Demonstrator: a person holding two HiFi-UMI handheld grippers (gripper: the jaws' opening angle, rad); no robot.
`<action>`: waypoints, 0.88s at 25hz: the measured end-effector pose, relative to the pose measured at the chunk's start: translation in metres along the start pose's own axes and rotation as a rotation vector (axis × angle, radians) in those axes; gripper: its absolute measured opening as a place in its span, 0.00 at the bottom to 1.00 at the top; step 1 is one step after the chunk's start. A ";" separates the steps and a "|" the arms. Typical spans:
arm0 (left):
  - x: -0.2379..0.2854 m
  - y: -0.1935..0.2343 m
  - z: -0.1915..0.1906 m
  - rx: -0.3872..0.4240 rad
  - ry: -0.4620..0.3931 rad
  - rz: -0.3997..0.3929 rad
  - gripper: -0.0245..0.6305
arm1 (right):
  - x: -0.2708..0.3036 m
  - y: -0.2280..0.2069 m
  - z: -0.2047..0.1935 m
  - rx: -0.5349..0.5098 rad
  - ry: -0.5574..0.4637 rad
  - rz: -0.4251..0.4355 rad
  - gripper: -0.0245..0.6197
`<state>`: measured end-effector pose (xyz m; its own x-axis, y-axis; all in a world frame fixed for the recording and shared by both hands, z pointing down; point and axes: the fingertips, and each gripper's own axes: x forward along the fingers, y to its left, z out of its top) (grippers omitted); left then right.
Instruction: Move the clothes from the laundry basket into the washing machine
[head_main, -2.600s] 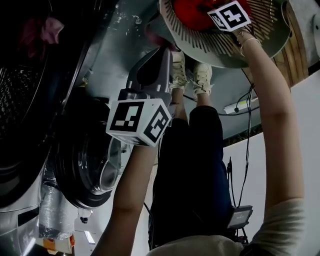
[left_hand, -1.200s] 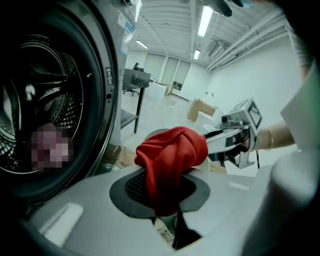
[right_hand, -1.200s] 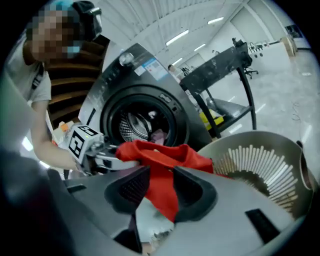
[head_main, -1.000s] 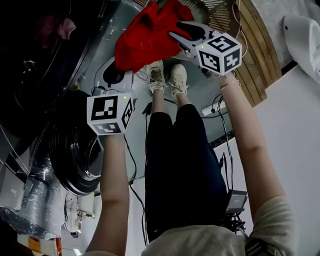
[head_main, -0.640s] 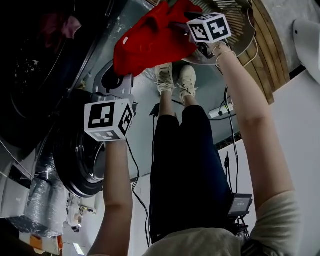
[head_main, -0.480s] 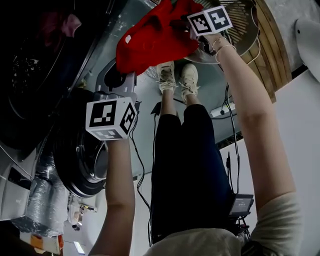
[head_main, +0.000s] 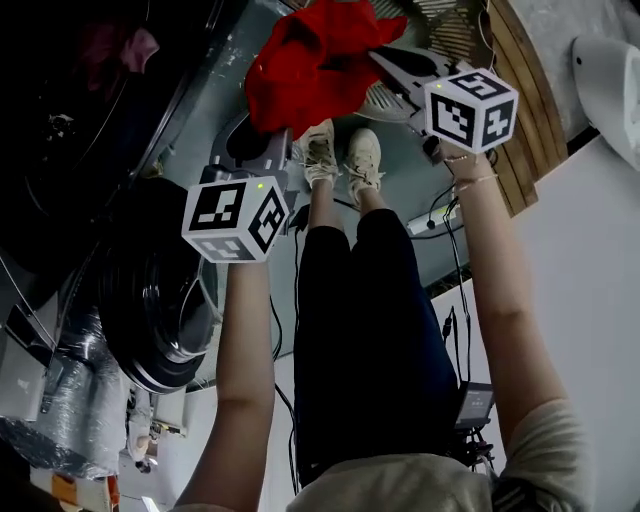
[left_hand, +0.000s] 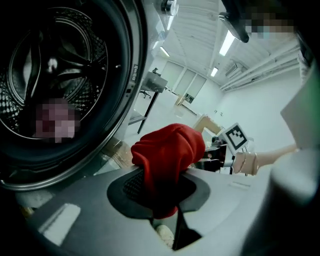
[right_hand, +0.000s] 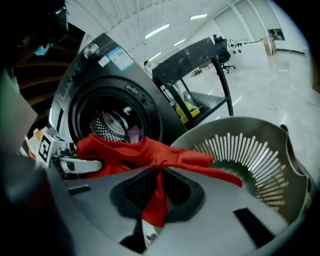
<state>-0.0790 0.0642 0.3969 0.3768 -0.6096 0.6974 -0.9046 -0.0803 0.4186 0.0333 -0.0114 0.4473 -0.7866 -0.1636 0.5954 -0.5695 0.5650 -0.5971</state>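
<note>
A red garment (head_main: 315, 65) hangs between my two grippers, just clear of the slotted laundry basket (head_main: 455, 30) and in front of the washing machine's open drum (head_main: 60, 130). My left gripper (head_main: 265, 140) is shut on one bunched end of the red garment (left_hand: 167, 155). My right gripper (head_main: 378, 58) has just been closing and now pinches a fold of the red garment (right_hand: 150, 152) between its pads. In the left gripper view the right gripper (left_hand: 220, 156) sits just behind the cloth. In the right gripper view the left gripper (right_hand: 75, 164) sits beyond it.
A pink garment (right_hand: 132, 132) lies inside the drum (right_hand: 112, 122). The round machine door (head_main: 150, 310) stands swung open at the left. The basket (right_hand: 250, 155) looks empty. The person's legs and shoes (head_main: 340, 155) and floor cables are between the machine and the basket.
The red garment came up out of the basket and toward the machine. The right gripper drew back toward the person and re-closed on a fold of it. The left gripper stayed shut on the cloth.
</note>
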 end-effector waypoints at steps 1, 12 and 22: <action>0.003 -0.010 0.003 0.007 -0.013 -0.028 0.15 | -0.014 0.011 0.009 0.000 -0.031 0.003 0.10; 0.030 -0.076 0.026 0.186 -0.097 -0.157 0.62 | -0.058 0.134 0.067 -0.082 -0.127 0.178 0.10; 0.012 -0.040 0.050 0.222 -0.249 0.028 0.24 | -0.043 0.160 0.064 -0.070 -0.137 0.234 0.10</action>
<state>-0.0485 0.0207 0.3596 0.3154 -0.7861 0.5315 -0.9457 -0.2138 0.2450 -0.0391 0.0341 0.2921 -0.9226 -0.1268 0.3643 -0.3539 0.6541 -0.6685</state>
